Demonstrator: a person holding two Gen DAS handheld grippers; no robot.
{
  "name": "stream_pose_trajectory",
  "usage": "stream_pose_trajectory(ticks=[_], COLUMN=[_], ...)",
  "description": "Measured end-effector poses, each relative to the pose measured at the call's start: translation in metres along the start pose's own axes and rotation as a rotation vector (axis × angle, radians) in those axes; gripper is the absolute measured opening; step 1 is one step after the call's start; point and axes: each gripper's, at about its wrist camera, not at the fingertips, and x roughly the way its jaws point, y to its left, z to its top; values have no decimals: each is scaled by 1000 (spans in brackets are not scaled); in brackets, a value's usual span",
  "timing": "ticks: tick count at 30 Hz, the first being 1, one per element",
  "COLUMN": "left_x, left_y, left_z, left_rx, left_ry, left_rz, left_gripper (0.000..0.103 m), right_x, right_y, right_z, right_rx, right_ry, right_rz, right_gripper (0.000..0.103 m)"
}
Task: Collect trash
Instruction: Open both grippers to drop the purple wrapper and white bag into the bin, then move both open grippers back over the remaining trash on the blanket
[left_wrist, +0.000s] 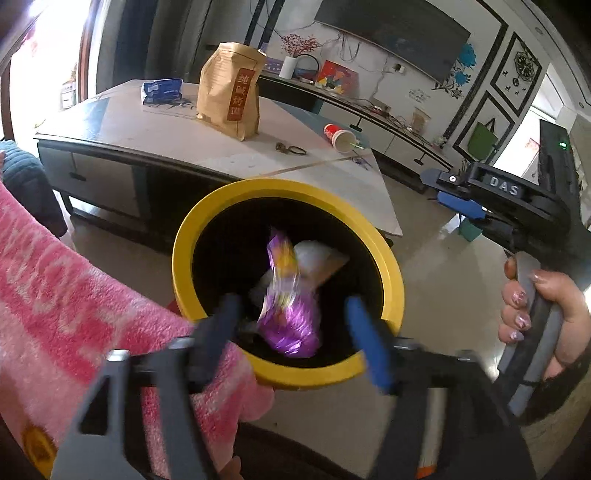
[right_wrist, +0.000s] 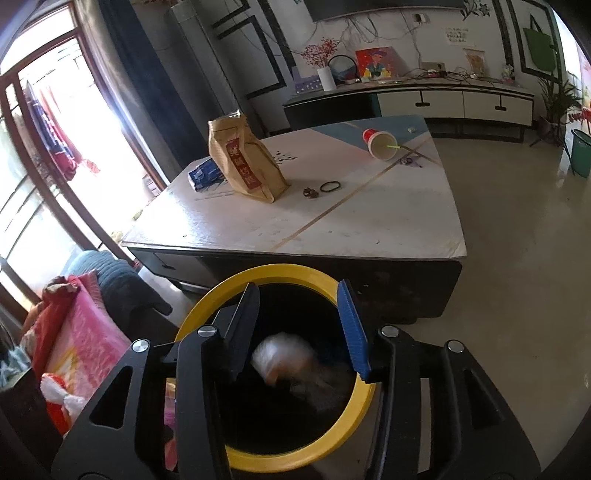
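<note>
Where jaws gape, crinkly purple foil wrapper, blurred, perhaps loose.

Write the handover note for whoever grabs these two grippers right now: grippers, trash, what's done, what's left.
Left gripper: open over the yellow-rimmed bin, purple wrapper blurred between the fingers, apparently dropping in.
Right gripper: open above the same bin, a blurred white plastic piece below it inside.
Done: those two pieces look binned.
Left on the table: tipped red paper cup with straw, brown paper bag, blue packet, small dark bits beside a black ring. Judge which count as trash.
</note>
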Motion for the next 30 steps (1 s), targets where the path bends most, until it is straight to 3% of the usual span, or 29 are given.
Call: stream_pose_trajectory(ticks=[2,4,6,18,30], left_x=[-2,-8,-17,-86,-154], left_y=[2,5,11,42,89], left_z=[1,1,2,1,-16], left_rx=[-9,-19,-37,-110,-205], left_ry=[-7,-18,-38,-202,-329], left_rz=[-4,10,22,162,309], left_gripper=[71,79,94,96,96], right_x=[-2,-4,-6,-25,-34], right_y=[3,7,13,68,131], right_z=[0,0,-1,-13,-48], right_rx=[-2,-14,-27,-149,-296], right_ry=[-6,-6,-11,-40,27], right_rz=[7,21,38,214,364], right_gripper=[43,45,48,55,56])
